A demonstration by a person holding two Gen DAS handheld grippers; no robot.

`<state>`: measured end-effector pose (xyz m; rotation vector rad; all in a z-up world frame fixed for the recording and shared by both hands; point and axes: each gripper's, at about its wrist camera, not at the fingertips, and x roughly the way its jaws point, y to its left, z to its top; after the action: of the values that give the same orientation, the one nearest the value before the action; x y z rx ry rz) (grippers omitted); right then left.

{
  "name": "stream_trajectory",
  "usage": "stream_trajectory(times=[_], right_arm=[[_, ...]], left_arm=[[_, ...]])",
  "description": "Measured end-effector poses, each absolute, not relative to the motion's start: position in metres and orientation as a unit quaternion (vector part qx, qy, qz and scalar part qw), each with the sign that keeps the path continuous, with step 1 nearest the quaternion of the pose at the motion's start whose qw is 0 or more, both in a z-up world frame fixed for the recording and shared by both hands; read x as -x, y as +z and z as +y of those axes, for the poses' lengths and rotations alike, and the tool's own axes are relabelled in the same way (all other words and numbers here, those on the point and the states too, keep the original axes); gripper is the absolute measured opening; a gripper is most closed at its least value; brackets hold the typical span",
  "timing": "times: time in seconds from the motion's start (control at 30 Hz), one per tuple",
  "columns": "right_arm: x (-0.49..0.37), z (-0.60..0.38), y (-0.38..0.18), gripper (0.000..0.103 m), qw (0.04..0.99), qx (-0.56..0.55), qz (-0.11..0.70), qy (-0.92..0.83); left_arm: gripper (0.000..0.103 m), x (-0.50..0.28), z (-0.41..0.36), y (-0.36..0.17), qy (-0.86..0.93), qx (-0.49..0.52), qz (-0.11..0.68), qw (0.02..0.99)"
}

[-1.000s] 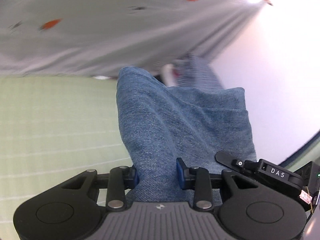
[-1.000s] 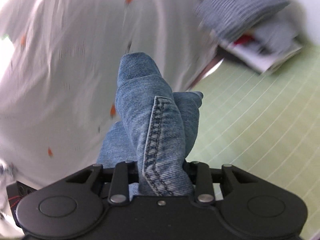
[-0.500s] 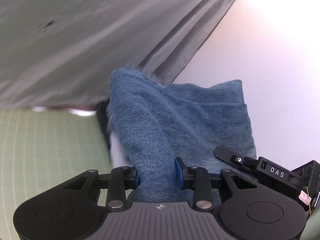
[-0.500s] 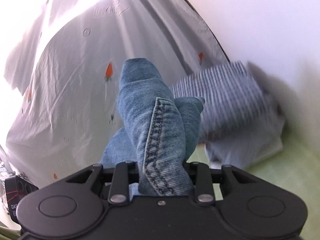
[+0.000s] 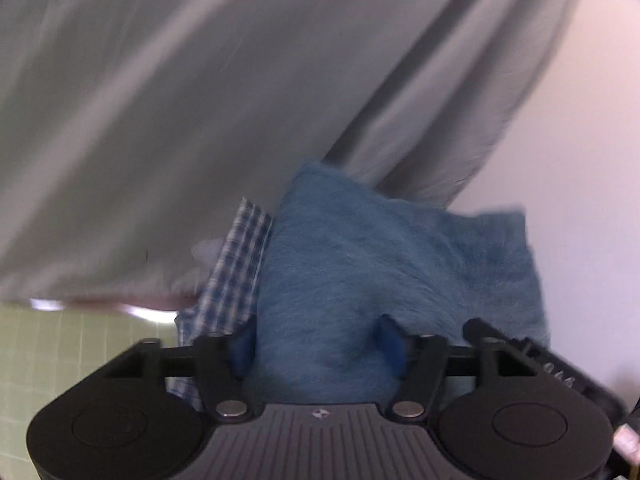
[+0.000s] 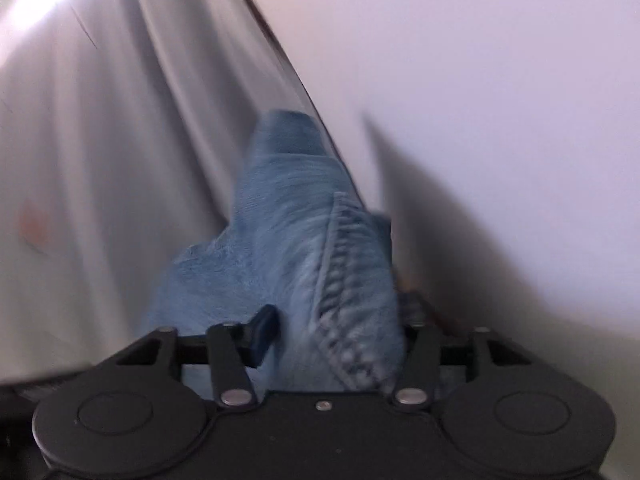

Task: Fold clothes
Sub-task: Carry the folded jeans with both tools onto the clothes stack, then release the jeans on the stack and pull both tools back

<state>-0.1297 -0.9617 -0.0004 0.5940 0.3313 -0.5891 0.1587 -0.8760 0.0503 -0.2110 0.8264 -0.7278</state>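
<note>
Behind: grey curtain point(image 5: 180, 100), pale wall point(image 6: 480, 80), green mat point(image 5: 60, 344). Left gripper point(image 5: 318, 344) clamped on jeans point(image 5: 380, 272), raised, pointing forward beside checked cloth point(image 5: 240, 264). Right gripper point(image 6: 336, 332) clamped on seamed jeans fold point(image 6: 304, 240), seemingly tilted upward; blurred.

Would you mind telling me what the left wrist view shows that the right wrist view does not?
Only the left wrist view shows a blue checked cloth beside the denim and a strip of green gridded mat. Only the right wrist view shows the denim's stitched seam. Both show a tool (left tool, right tool) clamped on blue denim, with a pale curtain and a white wall behind.
</note>
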Motion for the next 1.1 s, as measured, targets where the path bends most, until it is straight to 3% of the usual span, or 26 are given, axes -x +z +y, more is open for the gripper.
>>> stream_trajectory(times=[0.17,0.3,0.37,0.5,0.6,0.83,1.1], right_arm=[[0.114,-0.958,-0.031,0.071,0.907,-0.256,0.153,-0.298],[0.114,-0.957,-0.03,0.079,0.905,-0.244,0.157,-0.311],[0.116,-0.955,-0.024,0.081,0.905,-0.233,0.164,-0.317],[0.129,-0.943,0.005,0.096,0.907,-0.204,0.165,-0.329],[0.146,-0.921,0.033,0.102,0.918,-0.177,0.14,-0.325],[0.187,-0.856,0.069,0.103,0.923,-0.127,0.133,-0.339],[0.266,-0.76,0.065,0.103,0.912,-0.102,0.163,-0.361]], left_arm=[[0.088,-0.167,-0.88,0.027,-0.348,0.112,0.389,0.846],[0.09,-0.17,-0.882,0.02,-0.346,0.11,0.386,0.848],[0.091,-0.165,-0.877,0.027,-0.346,0.097,0.381,0.852],[0.092,-0.148,-0.859,0.046,-0.334,0.07,0.353,0.871],[0.102,-0.129,-0.838,0.065,-0.327,0.06,0.333,0.882],[0.103,-0.056,-0.785,0.094,-0.33,0.01,0.277,0.902],[0.103,0.035,-0.723,0.079,-0.36,-0.007,0.265,0.894]])
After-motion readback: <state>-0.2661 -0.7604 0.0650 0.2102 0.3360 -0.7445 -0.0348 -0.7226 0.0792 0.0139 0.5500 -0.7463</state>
